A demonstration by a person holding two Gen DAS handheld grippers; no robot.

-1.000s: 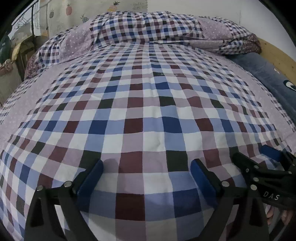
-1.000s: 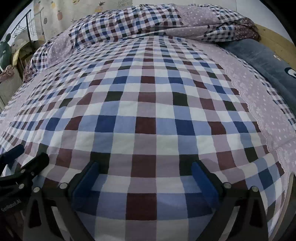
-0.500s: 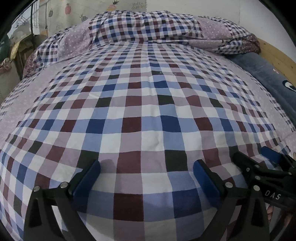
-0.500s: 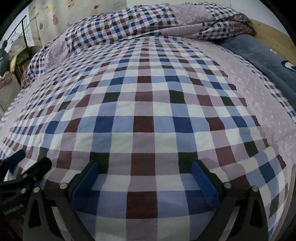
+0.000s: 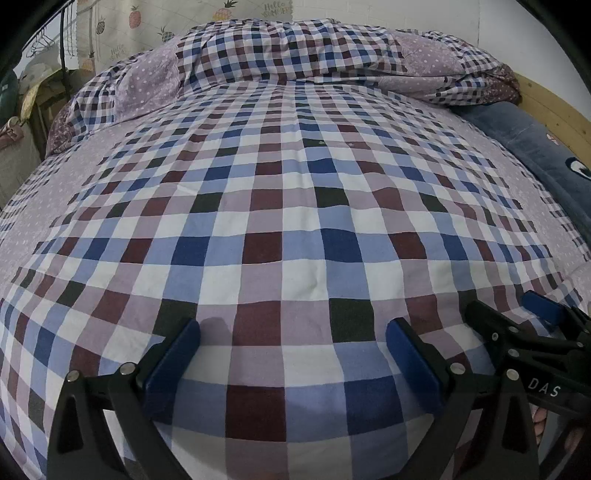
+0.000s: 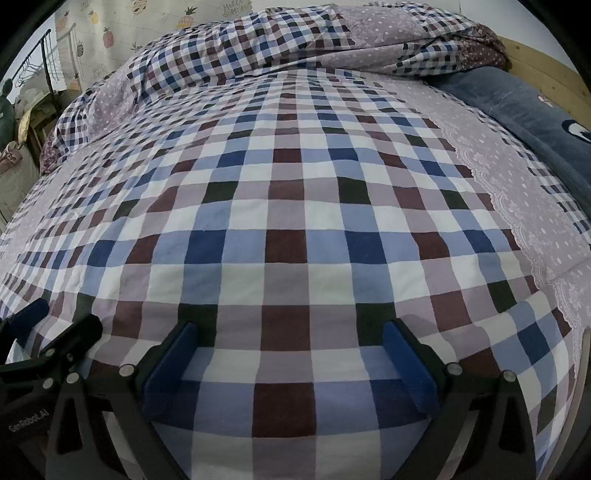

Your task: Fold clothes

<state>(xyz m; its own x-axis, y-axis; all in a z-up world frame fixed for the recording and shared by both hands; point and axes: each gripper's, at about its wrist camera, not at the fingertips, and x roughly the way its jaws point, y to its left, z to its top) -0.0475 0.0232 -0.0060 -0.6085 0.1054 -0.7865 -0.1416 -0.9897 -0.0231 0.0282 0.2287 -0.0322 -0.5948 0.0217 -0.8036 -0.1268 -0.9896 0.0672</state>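
Note:
No garment shows in either view; only a checked bedsheet (image 5: 295,221) in blue, maroon and white lies spread flat over the bed. My left gripper (image 5: 292,326) hovers open over the sheet's near end, nothing between its blue pads (image 5: 173,365). My right gripper (image 6: 290,328) is open the same way just to its right, blue pads (image 6: 406,365) wide apart. Each gripper appears in the other's view: the right gripper (image 5: 511,310) at the lower right edge, the left gripper (image 6: 55,321) at the lower left edge.
A rolled checked and dotted duvet (image 5: 332,55) lies across the far end of the bed. A grey-blue blanket (image 6: 517,103) and a wooden bed frame (image 6: 546,70) run along the right side. A fruit-print curtain (image 5: 147,22) and a clothes rack (image 5: 62,44) stand far left.
Both views have drifted only slightly; the right view now shows a little more of the dotted lace border on the right. Both grippers stay open.

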